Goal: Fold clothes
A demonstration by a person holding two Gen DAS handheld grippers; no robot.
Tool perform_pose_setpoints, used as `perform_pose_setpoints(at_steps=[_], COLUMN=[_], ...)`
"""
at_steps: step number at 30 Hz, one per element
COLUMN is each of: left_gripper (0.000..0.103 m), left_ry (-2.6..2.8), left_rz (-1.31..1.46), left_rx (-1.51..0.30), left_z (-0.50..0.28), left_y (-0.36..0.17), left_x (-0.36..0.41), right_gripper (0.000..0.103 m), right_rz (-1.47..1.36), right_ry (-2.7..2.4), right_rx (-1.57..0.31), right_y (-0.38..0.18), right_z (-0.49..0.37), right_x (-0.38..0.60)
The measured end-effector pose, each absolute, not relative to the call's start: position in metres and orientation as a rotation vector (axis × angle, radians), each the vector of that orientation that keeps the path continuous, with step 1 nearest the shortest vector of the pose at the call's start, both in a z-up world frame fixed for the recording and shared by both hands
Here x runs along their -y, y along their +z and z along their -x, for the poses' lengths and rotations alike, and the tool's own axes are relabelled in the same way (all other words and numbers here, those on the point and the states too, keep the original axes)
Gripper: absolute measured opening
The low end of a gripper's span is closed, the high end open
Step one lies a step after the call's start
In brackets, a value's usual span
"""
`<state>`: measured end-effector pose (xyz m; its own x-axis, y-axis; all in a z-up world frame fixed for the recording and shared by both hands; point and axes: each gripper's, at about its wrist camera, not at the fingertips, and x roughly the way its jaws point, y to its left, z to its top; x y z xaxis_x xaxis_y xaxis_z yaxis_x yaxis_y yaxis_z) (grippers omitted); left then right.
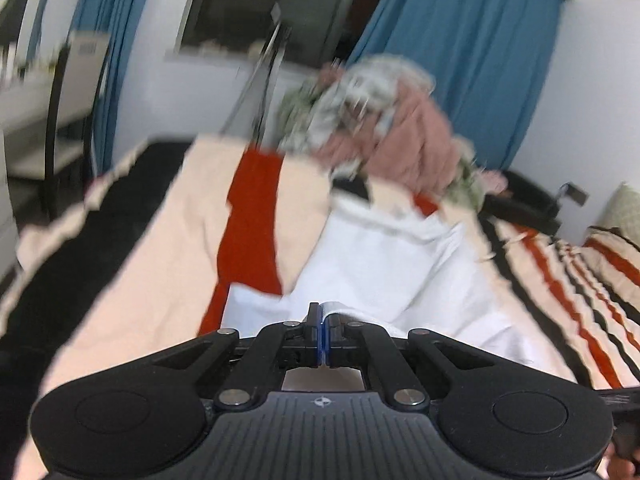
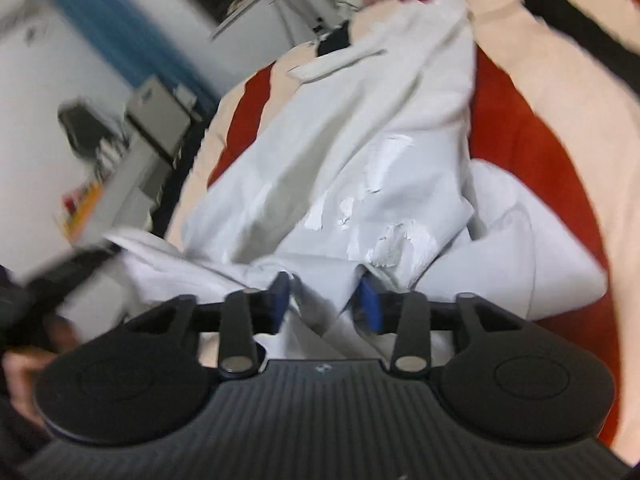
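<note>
Broadly, a bed (image 1: 152, 240) under a cream cover with red and black stripes fills the room's centre; blue curtains (image 1: 460, 60) hang against white walls behind, and a heap of pink and patterned clothes (image 1: 380, 120) sits at the far end. A white garment (image 1: 392, 264) lies spread on the cover. Left gripper (image 1: 323, 316): jaws fully closed, pinching an edge of the white garment. Right gripper (image 2: 324, 296): jaws about half open, a fold of the same garment lying loosely between the blue pads (image 2: 370, 304). Both views are motion-blurred.
</note>
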<state>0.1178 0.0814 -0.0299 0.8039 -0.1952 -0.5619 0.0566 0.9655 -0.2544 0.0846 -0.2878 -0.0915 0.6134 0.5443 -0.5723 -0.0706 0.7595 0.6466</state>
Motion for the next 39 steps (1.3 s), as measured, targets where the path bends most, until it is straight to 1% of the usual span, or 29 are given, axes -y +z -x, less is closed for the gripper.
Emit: perform_pose_setpoints(at_steps=[1, 3, 4, 7, 8, 9, 10, 11, 12, 16, 18, 19, 21, 24, 28, 32, 39], left_gripper=[0.002, 0.005, 0.006, 0.015, 0.021, 0.03, 0.035, 0.045, 0.051, 0.059, 0.068, 0.071, 0.081, 0.083, 0.085, 0.085, 0.087], left_ry=[-0.133, -0.131, -0.132, -0.141, -0.145, -0.151, -0.158, -0.165, -0.171, -0.206, -0.231, -0.238, -0.247, -0.256, -0.219, -0.193, -0.204], left_rz=[0.238, 0.218, 0.204, 0.186, 0.185, 0.185, 0.185, 0.185, 0.187, 0.176, 0.127, 0.09, 0.04, 0.007, -0.079, -0.184, -0.355], left_rx=[-0.653, -0.687, -0.703, -0.725, -0.727, -0.722, -0.711, -0.698, -0.682, -0.619, -0.595, -0.585, -0.567, -0.552, -0.556, -0.562, -0.503], left_z=[-0.136, -0.162, -0.177, -0.192, -0.193, -0.191, -0.187, -0.183, -0.178, -0.142, -0.124, -0.114, -0.098, -0.087, -0.087, -0.089, -0.077], left_y=[-0.041, -0.06, -0.071, -0.081, -0.081, -0.077, -0.071, -0.065, -0.058, -0.029, -0.019, -0.015, -0.012, -0.013, -0.025, -0.042, -0.057], left_x=[-0.085, -0.087, -0.088, -0.09, -0.092, -0.094, -0.096, -0.097, -0.099, -0.101, -0.093, -0.087, -0.074, -0.056, -0.032, -0.012, 0.015], right_gripper=[0.053, 0.053, 0.053, 0.053, 0.053, 0.057, 0.065, 0.069, 0.072, 0.072, 0.072, 0.073, 0.074, 0.071, 0.071, 0.071, 0.071], right_rz=[-0.667, -0.663, -0.628, -0.487, -0.441, -0.404, -0.375, -0.349, -0.34, -0.321, -0.31, -0.28, -0.185, 0.023, 0.319, 0.513, 0.402], right_ry=[0.385, 0.386, 0.382, 0.364, 0.354, 0.342, 0.327, 0.307, 0.283, 0.195, 0.184, 0.199, 0.268, 0.416, 0.441, 0.356, 0.215], right_rx=[-0.839, -0.82, -0.808, -0.751, -0.734, -0.724, -0.72, -0.719, -0.721, -0.71, -0.656, -0.616, -0.541, -0.481, -0.523, -0.553, -0.44], right_y=[-0.094, -0.092, -0.088, -0.075, -0.071, -0.068, -0.067, -0.066, -0.066, -0.066, -0.057, -0.052, -0.044, -0.045, -0.072, -0.099, -0.078], right_z=[-0.085, -0.083, -0.082, -0.077, -0.075, -0.074, -0.076, -0.074, -0.074, -0.07, -0.068, -0.063, -0.053, -0.036, -0.03, -0.042, -0.045], right_x=[0.291, 0.292, 0.288, 0.274, 0.271, 0.268, 0.269, 0.271, 0.273, 0.283, 0.282, 0.278, 0.26, 0.22, 0.17, 0.155, 0.172])
